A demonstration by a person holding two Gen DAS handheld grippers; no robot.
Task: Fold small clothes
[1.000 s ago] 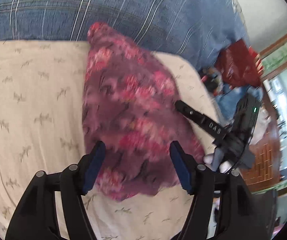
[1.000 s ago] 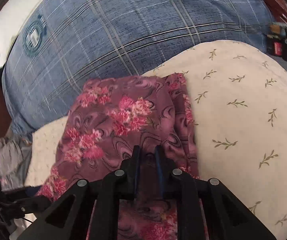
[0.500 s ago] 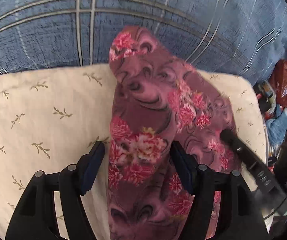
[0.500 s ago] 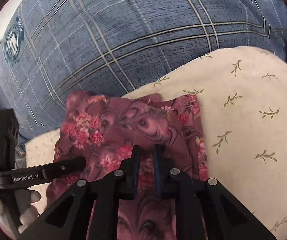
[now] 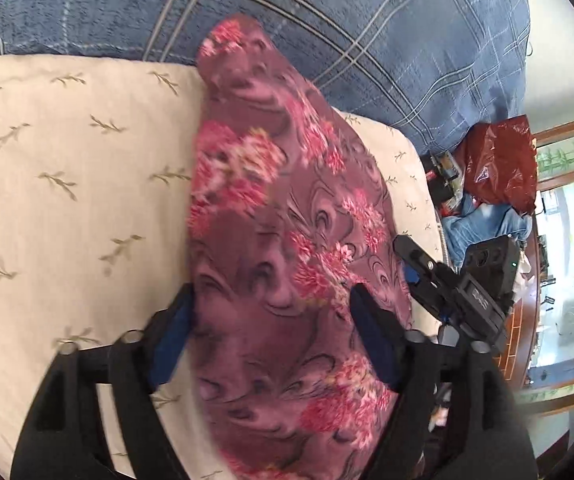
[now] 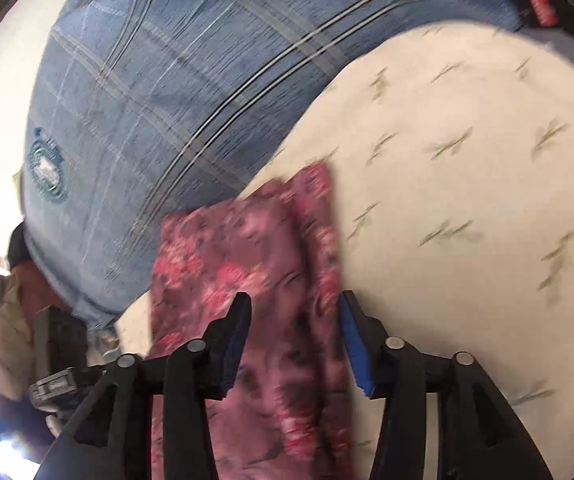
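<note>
A maroon floral garment (image 5: 287, 240) lies as a long folded strip on a cream pillow with leaf sprigs (image 5: 67, 200). Its far end reaches the blue plaid bedding. My left gripper (image 5: 273, 294) straddles the near part of the strip. Its jaws are opening, and the cloth lies between them with no pinch. In the right wrist view the same garment (image 6: 247, 248) shows two stacked layers. My right gripper (image 6: 295, 299) is over it, its jaws opening and the pads off the fabric. The right gripper (image 5: 439, 280) also shows at the strip's right edge in the left wrist view.
Blue plaid bedding (image 5: 347, 20) rises behind the pillow (image 6: 467, 200). To the right, off the bed, sit a red plastic bag (image 5: 499, 164), blue jeans (image 5: 483, 224) and small clutter. The left gripper's body (image 6: 59, 384) shows at the lower left in the right wrist view.
The right jaws, shut on the garment before, have come apart. The left jaws stand wider. Both grippers have sunk toward the pillow, and the garment lies flatter.
</note>
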